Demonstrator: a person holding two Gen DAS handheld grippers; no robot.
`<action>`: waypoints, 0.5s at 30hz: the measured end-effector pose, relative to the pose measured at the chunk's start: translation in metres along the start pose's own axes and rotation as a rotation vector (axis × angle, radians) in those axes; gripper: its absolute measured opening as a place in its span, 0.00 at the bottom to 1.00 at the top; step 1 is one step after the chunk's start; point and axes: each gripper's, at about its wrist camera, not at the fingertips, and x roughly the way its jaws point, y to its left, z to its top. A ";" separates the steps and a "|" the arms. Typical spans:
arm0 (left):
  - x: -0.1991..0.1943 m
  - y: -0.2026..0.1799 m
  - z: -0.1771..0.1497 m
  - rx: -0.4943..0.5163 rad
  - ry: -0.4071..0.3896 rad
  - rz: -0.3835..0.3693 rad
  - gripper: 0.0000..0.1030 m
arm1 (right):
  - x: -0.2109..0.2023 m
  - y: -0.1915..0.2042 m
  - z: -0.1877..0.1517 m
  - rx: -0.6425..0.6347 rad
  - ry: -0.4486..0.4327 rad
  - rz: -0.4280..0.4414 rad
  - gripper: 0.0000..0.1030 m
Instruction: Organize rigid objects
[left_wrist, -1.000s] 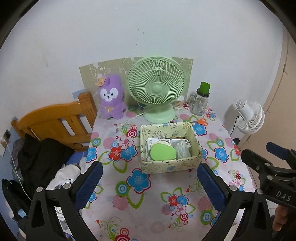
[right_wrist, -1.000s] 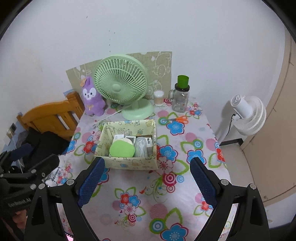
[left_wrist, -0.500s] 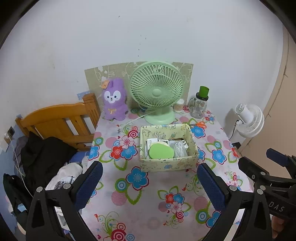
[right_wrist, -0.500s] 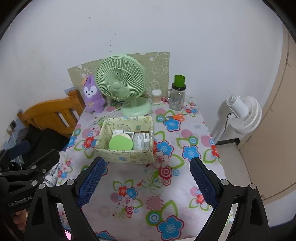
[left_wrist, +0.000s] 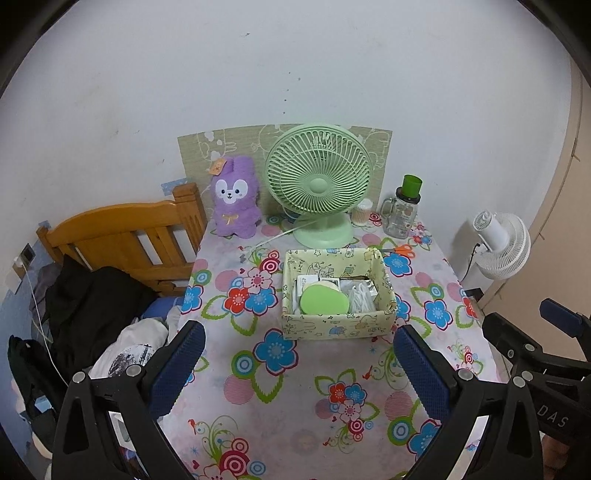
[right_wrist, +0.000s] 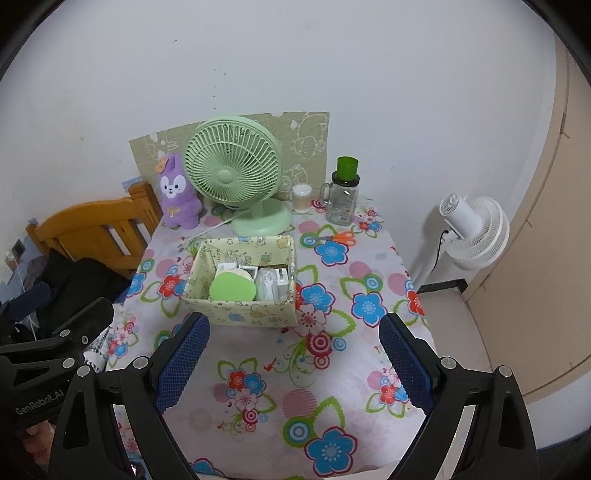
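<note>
The left tool (left_wrist: 297, 363) hangs above the near half of the bench (left_wrist: 295, 417), its two blue-padded fingers (left_wrist: 177, 365) spread wide with nothing between them. The right tool (right_wrist: 295, 360) is likewise wide open and empty over the near edge of the flowered cloth; in the left wrist view its black frame shows at 4 o'clock, and in the right wrist view the left tool's frame shows at 8 o'clock.

The box (left_wrist: 338, 326), a pale yellow open carton with cartoon prints, sits about mid-bench, at 12 o'clock from both tools and apart from them. Inside it a round green lid (left_wrist: 324, 300) lies toward the front left, with small white boxes (left_wrist: 308, 282) behind it and a clear bag of white pieces (left_wrist: 360, 297) at its right.

Beyond the box, a green desk fan (left_wrist: 318, 184) stands at the back of the bench. A purple plush rabbit (left_wrist: 235, 201) sits upright at 9 o'clock of the fan. At 3 o'clock of the fan stand a small jar of cotton swabs (left_wrist: 362, 213) and a glass mug with a green top (left_wrist: 403, 210). Orange-handled scissors (left_wrist: 400, 250) lie flat between the mug and the box's far right corner.

A wooden bed frame (left_wrist: 125, 236) with dark clothes (left_wrist: 88, 299) is off the bench's left side, and a white floor fan (left_wrist: 502, 243) stands off its right.
</note>
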 end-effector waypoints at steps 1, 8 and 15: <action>0.000 0.000 0.000 0.001 0.000 0.000 1.00 | 0.000 0.000 0.000 -0.001 -0.001 0.000 0.92; -0.004 -0.003 0.001 -0.009 -0.016 0.015 1.00 | -0.002 -0.001 0.001 -0.001 -0.011 0.004 0.92; -0.006 -0.004 0.002 -0.004 -0.012 0.006 1.00 | -0.002 -0.003 0.002 0.017 0.004 0.010 0.92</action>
